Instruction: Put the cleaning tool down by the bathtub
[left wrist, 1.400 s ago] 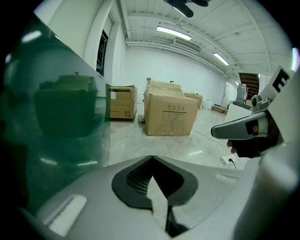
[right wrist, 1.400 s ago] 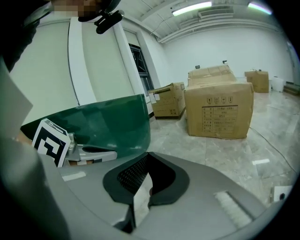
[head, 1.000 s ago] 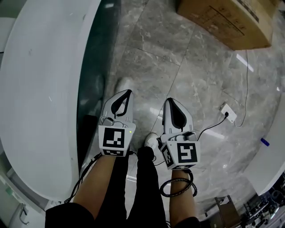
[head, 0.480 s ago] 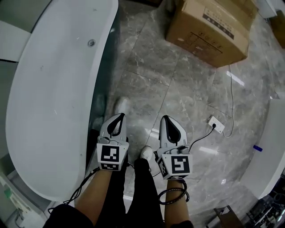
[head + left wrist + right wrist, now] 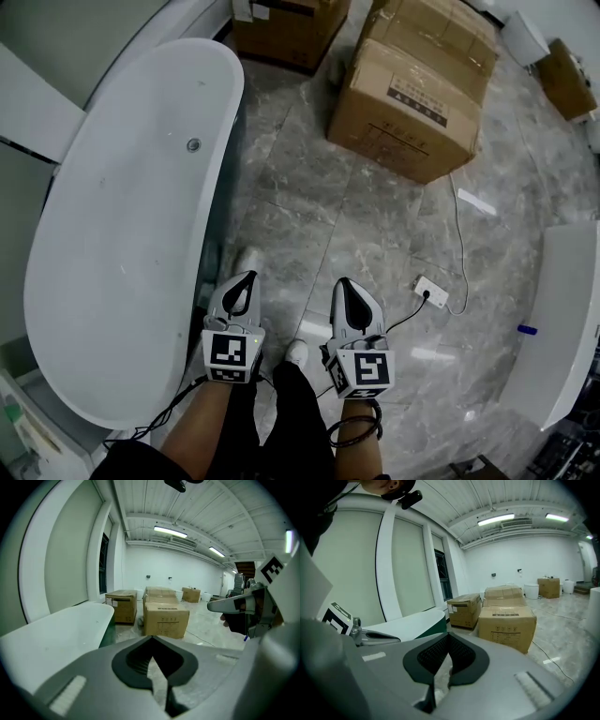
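Observation:
The white bathtub (image 5: 122,234) runs along the left of the head view, and its rim also shows in the left gripper view (image 5: 61,625) and the right gripper view (image 5: 417,620). My left gripper (image 5: 244,284) is held over the floor right beside the tub's near end, its jaw tips together with nothing between them (image 5: 151,639). My right gripper (image 5: 344,286) hangs level with it a little to the right, also shut and empty (image 5: 447,637). A small pale thing (image 5: 248,261) lies on the floor by the tub just ahead of the left gripper; I cannot tell what it is.
Two cardboard boxes (image 5: 412,94) (image 5: 286,28) stand on the grey marble floor at the far end. A white power strip (image 5: 432,292) with its cable lies to the right of my right gripper. A white fixture (image 5: 562,319) fills the right edge. The person's shoe (image 5: 297,352) is below.
The head view has drawn back and tilted forward, so more of the tub and both boxes show. Both grippers now sit lower in the frame, still side by side and shut.

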`<state>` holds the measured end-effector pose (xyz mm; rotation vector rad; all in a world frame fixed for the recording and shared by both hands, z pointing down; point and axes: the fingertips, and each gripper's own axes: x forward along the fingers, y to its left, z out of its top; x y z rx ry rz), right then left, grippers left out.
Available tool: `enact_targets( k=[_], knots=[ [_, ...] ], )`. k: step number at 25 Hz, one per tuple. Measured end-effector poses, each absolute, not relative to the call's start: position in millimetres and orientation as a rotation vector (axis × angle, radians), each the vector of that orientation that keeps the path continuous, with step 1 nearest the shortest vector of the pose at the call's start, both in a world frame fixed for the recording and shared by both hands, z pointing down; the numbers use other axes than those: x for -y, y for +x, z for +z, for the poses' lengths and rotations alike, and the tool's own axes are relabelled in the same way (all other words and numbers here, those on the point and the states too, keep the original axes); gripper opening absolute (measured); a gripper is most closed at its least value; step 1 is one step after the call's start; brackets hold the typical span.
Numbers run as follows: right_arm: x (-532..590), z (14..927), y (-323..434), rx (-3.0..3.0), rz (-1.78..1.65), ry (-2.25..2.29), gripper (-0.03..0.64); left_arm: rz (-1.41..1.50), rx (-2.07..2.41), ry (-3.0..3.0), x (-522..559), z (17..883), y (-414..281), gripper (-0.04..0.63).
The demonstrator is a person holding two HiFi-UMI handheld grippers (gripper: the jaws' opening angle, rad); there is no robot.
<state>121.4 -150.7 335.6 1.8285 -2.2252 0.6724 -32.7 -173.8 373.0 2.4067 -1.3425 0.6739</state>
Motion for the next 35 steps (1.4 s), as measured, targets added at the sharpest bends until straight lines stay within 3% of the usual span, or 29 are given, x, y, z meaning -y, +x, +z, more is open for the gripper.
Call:
enact_targets(
  k=[17,35],
  knots=[
    [144,206,134,2.326,0.546,1.902,0.011,0.625,1.431,2.492,157,251,-28,0.000],
    [79,142,123,2.431,0.478,1.782,0.011,0.534,1.480,2.591,96,156,-23,0.000]
  ],
)
